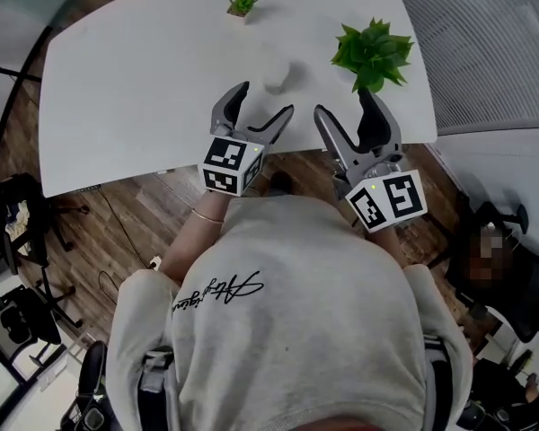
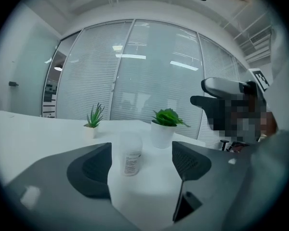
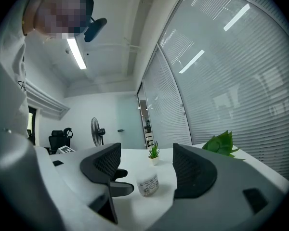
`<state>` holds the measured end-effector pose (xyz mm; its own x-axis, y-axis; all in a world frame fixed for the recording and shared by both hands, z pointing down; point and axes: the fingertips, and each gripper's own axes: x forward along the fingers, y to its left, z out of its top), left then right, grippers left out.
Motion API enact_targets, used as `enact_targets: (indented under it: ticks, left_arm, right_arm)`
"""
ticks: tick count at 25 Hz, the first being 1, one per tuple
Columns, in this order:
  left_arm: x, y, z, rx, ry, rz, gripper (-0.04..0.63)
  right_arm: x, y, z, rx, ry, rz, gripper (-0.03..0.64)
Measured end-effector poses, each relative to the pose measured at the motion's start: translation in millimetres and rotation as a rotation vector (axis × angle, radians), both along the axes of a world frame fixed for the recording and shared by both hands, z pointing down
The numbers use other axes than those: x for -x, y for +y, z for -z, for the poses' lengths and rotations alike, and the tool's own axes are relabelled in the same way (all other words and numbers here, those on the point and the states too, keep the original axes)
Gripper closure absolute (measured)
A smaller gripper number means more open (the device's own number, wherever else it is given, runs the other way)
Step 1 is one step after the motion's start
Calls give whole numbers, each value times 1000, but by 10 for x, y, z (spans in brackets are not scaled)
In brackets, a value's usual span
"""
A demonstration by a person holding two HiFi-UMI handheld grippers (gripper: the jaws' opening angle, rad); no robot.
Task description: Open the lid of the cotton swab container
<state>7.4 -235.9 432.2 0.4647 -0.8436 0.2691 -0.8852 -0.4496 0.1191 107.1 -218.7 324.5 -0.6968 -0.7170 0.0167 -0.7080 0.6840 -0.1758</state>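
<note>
The cotton swab container (image 1: 277, 72) is a small pale translucent cylinder with a label, standing upright on the white table (image 1: 144, 79) with its lid on. It also stands ahead of the jaws in the left gripper view (image 2: 130, 154) and the right gripper view (image 3: 148, 184). My left gripper (image 1: 263, 112) is open at the table's near edge, just short of the container. To the right, my right gripper (image 1: 346, 106) is open too, with nothing between its jaws. Neither gripper touches the container.
A large potted green plant (image 1: 372, 54) stands right of the container, close to the right gripper. A small spiky plant (image 1: 242, 1) sits at the far side. Office chairs (image 1: 18, 223) stand on the wooden floor to the left.
</note>
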Motion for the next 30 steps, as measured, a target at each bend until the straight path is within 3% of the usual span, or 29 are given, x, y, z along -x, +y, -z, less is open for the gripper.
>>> enact_targets:
  ticks: [5, 18, 30]
  left_arm:
    - [34, -180, -200, 39, 2, 31, 218]
    - [-24, -516, -451, 97, -98, -4, 218]
    - [-90, -679, -596, 141, -195, 16, 235]
  right_arm:
    - [29, -35, -45, 17, 5, 5, 298]
    - [142, -123, -39, 22, 14, -5, 299]
    - [90, -171, 9, 3, 6, 2, 301]
